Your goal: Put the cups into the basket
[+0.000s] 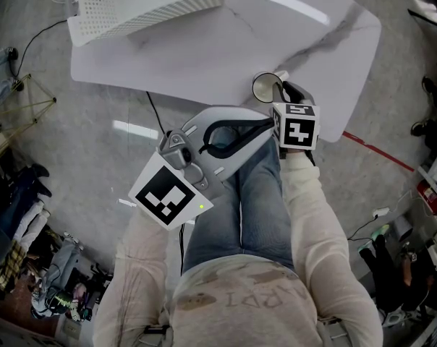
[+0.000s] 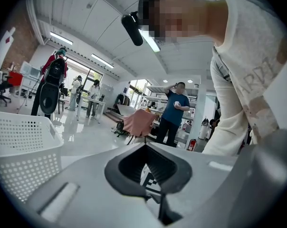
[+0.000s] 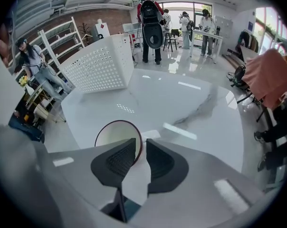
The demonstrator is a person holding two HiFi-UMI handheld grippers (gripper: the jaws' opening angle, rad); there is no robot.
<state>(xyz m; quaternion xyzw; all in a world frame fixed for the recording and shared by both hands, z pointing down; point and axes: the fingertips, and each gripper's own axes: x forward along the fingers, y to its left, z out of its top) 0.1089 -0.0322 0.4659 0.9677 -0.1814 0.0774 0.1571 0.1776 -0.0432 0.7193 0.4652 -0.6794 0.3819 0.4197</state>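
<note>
A white cup (image 1: 264, 87) with a dark rim stands near the front edge of the white marble-look table (image 1: 204, 56). My right gripper (image 1: 282, 92) is shut on the cup's wall. In the right gripper view one jaw sits inside the cup (image 3: 112, 134) and the other outside, at the right gripper (image 3: 139, 156). The white perforated basket (image 1: 146, 2) stands at the table's far left, and shows again as the basket (image 3: 98, 65) beyond the cup. My left gripper (image 1: 265, 123) hangs off the table above the person's lap, shut and empty, pointing at the right gripper's marker cube (image 1: 297, 126).
The table's front edge (image 1: 168, 89) runs just ahead of the person's knees. Cables and clutter lie on the floor at left (image 1: 30, 194). Several people (image 3: 150, 23) stand in the room behind the basket, and another person (image 2: 174, 110) stands further off.
</note>
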